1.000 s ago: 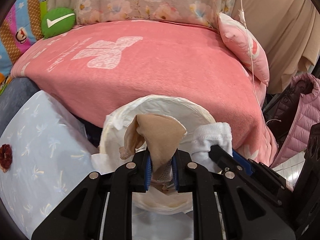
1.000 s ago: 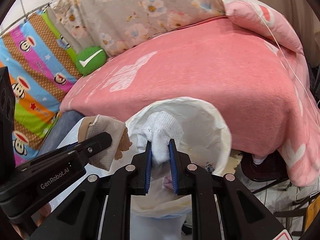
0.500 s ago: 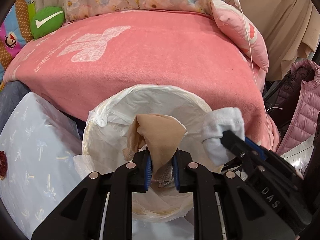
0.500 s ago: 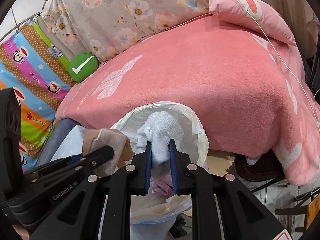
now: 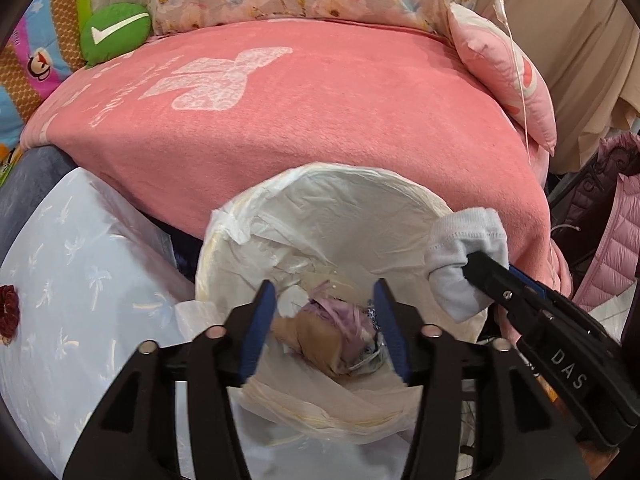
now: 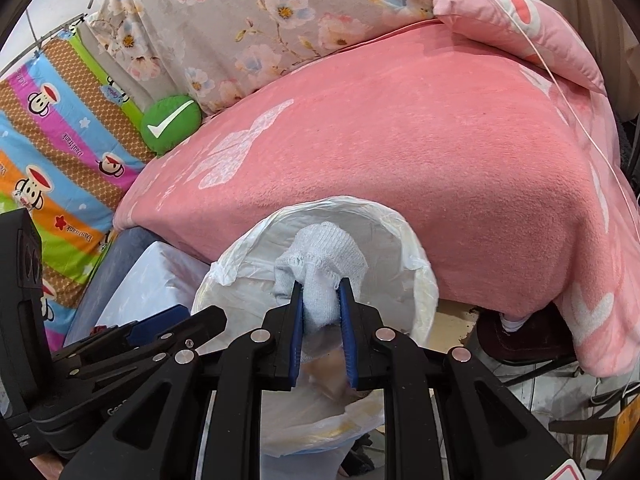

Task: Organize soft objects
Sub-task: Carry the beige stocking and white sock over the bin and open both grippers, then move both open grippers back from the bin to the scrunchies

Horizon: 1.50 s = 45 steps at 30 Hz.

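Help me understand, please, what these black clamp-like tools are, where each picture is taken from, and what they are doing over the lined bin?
They are two hand-held grippers, each carried by a person, with a fisheye camera looking along its fingers. One picture comes from the left gripper, the other from the right gripper. Both hover over a bin lined with a white bag, beside a bed under a pink blanket. The left jaws are opening with nothing between them; a tan stocking lies inside the bin below. The right jaws are opening too, though a white sock sits between the pads.
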Each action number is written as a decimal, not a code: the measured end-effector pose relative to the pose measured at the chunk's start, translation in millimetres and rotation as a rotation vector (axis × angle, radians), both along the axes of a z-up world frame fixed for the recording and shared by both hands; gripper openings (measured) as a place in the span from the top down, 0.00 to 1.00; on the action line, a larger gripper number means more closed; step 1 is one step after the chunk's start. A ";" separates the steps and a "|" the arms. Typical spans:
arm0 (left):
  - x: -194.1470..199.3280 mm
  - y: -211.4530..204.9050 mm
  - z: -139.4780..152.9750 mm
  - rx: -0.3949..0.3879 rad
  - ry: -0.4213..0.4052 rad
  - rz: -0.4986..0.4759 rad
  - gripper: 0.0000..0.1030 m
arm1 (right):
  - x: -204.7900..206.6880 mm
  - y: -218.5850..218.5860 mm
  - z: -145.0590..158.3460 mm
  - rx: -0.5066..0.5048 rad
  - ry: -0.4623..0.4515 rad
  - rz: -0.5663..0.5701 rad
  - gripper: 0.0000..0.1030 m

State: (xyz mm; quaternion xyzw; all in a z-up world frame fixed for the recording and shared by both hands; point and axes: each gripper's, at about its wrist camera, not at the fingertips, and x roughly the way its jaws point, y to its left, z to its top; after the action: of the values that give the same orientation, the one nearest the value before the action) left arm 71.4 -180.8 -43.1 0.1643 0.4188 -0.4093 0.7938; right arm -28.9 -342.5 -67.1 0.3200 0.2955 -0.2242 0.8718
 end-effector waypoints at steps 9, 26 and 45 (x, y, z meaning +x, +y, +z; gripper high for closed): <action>19.3 25.2 9.2 -0.039 -0.007 0.079 0.43 | 19.7 20.8 11.8 -0.037 0.009 0.050 0.70; 52.3 101.7 19.6 -0.112 -0.009 0.237 0.43 | 70.1 98.2 36.9 -0.108 0.025 0.239 0.63; 122.2 264.8 3.7 -0.120 0.009 0.592 0.43 | 178.9 254.5 24.9 -0.137 0.077 0.564 0.63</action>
State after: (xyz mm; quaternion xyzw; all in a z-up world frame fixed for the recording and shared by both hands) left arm 193.6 84.0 -39.3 -0.0140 0.4269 -0.1849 0.8851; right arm 150.0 -88.0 -42.2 0.1571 0.3897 -0.0044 0.9074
